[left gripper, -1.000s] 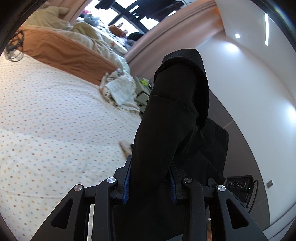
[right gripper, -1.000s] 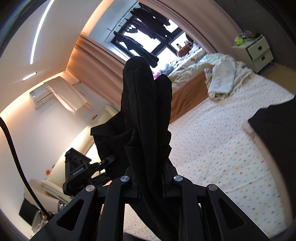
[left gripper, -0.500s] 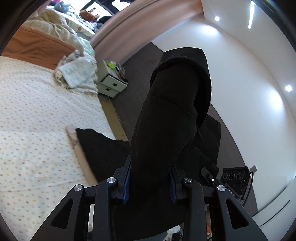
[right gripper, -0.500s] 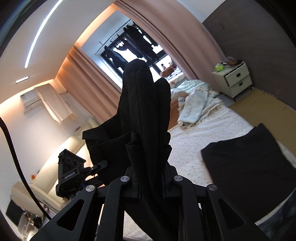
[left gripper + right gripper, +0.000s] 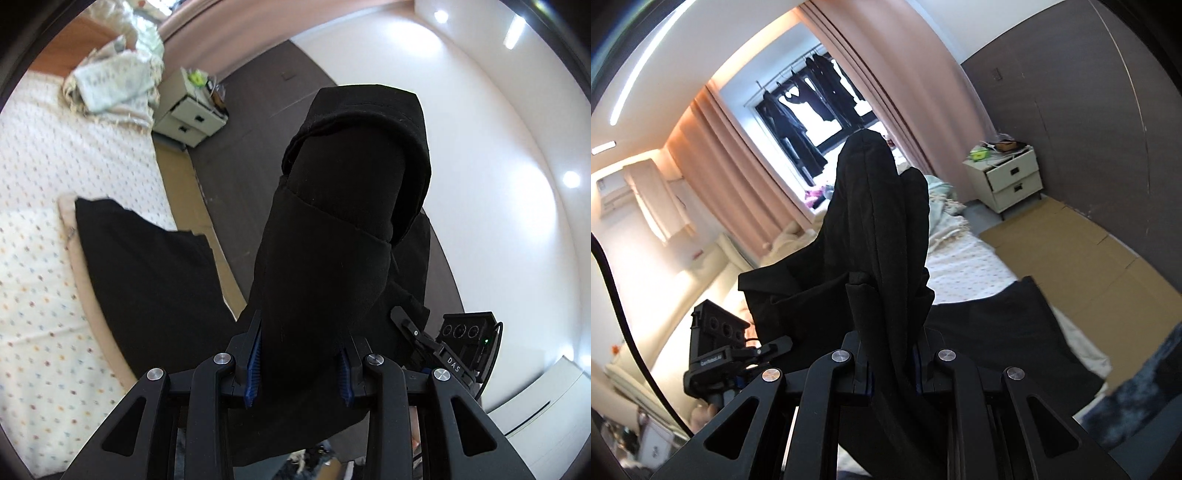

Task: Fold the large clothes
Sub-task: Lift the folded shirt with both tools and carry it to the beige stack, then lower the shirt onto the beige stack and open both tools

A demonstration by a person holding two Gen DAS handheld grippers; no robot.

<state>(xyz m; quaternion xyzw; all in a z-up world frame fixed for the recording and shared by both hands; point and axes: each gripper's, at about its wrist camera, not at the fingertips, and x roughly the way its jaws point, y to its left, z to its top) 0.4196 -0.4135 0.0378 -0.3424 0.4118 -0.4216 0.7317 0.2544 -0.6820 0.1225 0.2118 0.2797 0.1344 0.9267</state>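
Observation:
A large black garment point(image 5: 343, 229) is bunched upright between the jaws of my left gripper point(image 5: 299, 362), which is shut on it. Its lower part point(image 5: 147, 266) lies spread on the dotted bed sheet point(image 5: 33, 229) near the bed's edge. My right gripper point(image 5: 890, 369) is shut on another bunch of the same black garment point(image 5: 879, 221), held up in the air; the spread part point(image 5: 1004, 332) lies on the bed below. The fabric hides both pairs of fingertips.
A white nightstand point(image 5: 188, 114) stands by the dark wall, also in the right wrist view point(image 5: 1012, 177). Cardboard point(image 5: 1071, 251) covers the floor beside the bed. A crumpled pale blanket point(image 5: 118, 74) lies at the bed's head. The other gripper's camera box point(image 5: 716, 332) is close by.
Both grippers have lifted and swung toward the bed's edge with the garment. The spread black part, the nightstand and the cardboard floor have come into view.

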